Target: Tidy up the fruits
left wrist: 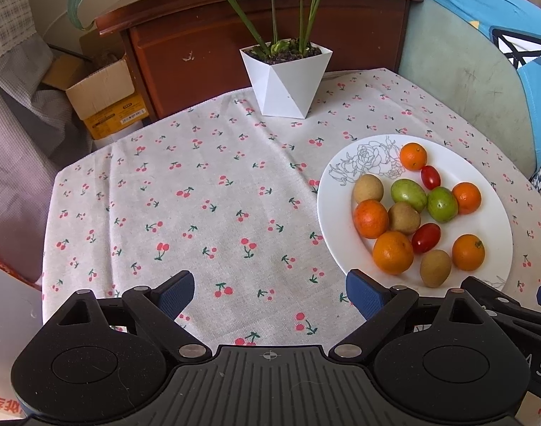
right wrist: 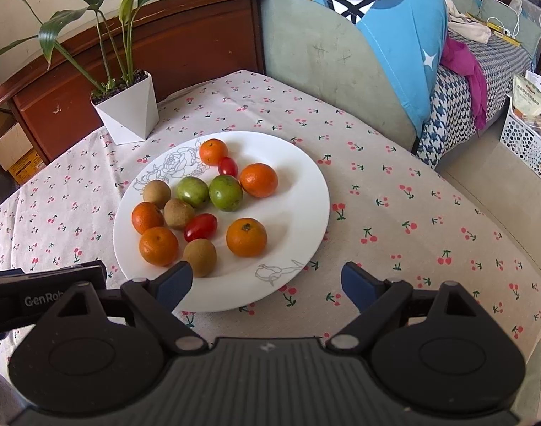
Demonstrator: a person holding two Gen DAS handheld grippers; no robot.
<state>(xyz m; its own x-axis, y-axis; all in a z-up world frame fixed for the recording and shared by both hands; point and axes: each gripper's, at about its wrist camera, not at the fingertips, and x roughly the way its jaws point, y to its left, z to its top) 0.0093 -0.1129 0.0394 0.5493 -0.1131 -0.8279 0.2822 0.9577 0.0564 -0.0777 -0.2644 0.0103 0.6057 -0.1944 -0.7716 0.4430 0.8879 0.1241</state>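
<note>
A white plate (left wrist: 334,220) (right wrist: 306,184) with a rose drawing lies on the cherry-print tablecloth. It holds several small oranges (left wrist: 393,252) (right wrist: 246,237), three brown kiwis (left wrist: 435,268) (right wrist: 200,257), two green fruits (left wrist: 442,204) (right wrist: 226,192) and two cherry tomatoes (left wrist: 426,238) (right wrist: 200,227). My left gripper (left wrist: 270,296) is open and empty over bare cloth, left of the plate. My right gripper (right wrist: 266,284) is open and empty at the plate's near rim, its left finger (right wrist: 174,280) just beside the nearest kiwi.
A white faceted plant pot (left wrist: 286,80) (right wrist: 128,110) stands at the table's back edge before a brown wooden headboard (left wrist: 234,42). A green sofa with a blue cloth (right wrist: 394,28) borders the right side. A cardboard box (left wrist: 103,96) sits on the floor at left.
</note>
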